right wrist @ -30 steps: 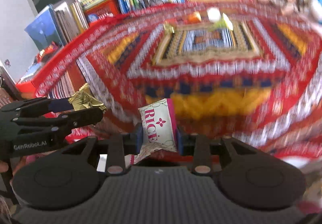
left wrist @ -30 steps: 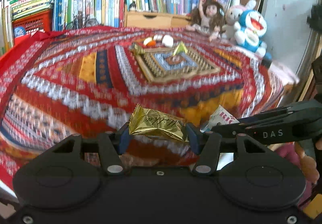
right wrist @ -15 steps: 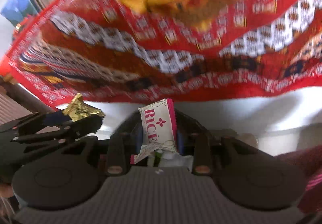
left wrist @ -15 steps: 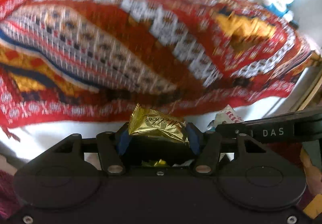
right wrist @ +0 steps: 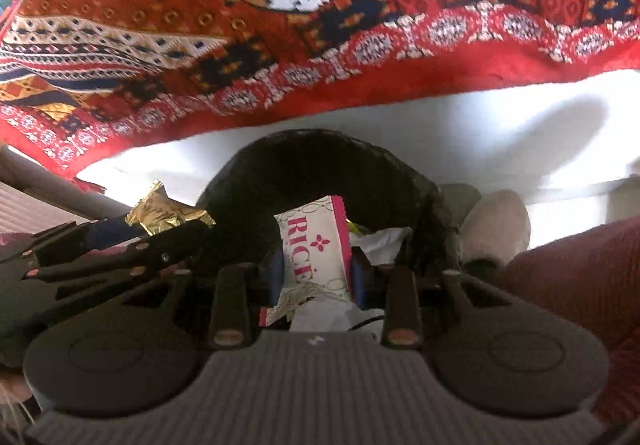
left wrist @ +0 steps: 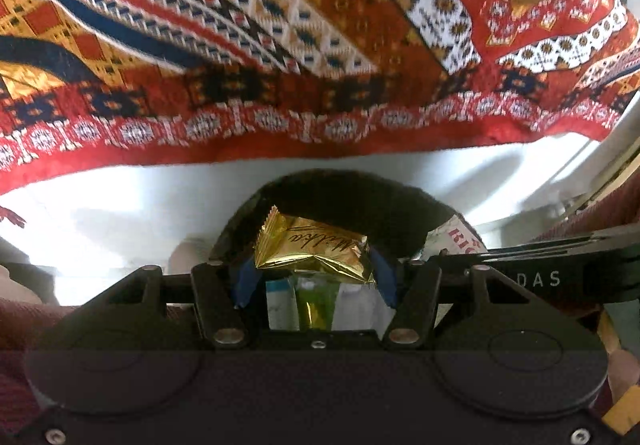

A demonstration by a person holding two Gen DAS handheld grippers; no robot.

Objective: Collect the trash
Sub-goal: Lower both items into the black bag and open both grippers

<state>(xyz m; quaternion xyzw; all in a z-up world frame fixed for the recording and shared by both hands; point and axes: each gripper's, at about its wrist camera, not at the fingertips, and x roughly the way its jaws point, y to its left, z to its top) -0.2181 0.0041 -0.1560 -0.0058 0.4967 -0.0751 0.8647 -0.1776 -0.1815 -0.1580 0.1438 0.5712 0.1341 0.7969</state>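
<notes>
My left gripper [left wrist: 314, 269] is shut on a gold foil wrapper [left wrist: 312, 245], pinched between its blue pads. My right gripper [right wrist: 314, 265] is shut on a white and pink "RICE" wrapper [right wrist: 314, 245]. Both hang side by side over the mouth of a black-lined trash bin [right wrist: 320, 149], whose rim [left wrist: 340, 185] curves behind the wrappers. Inside the bin lie crumpled white paper [right wrist: 380, 241] and green and white scraps [left wrist: 316, 297]. The gold wrapper [right wrist: 160, 207] and left gripper show at the left of the right wrist view; the right gripper's arm [left wrist: 560, 257] crosses the left wrist view.
A red patterned blanket [left wrist: 280, 45] hangs over the bed's edge above the bin, with white floor [right wrist: 500, 125] beneath it. A person's slippered foot [right wrist: 496, 225] and dark red trouser leg [right wrist: 580, 285] stand right of the bin.
Both grippers have dropped from above the bed top to just over the trash bin and tilted downward. The bed's toys and books have left view. Each still grips its wrapper.
</notes>
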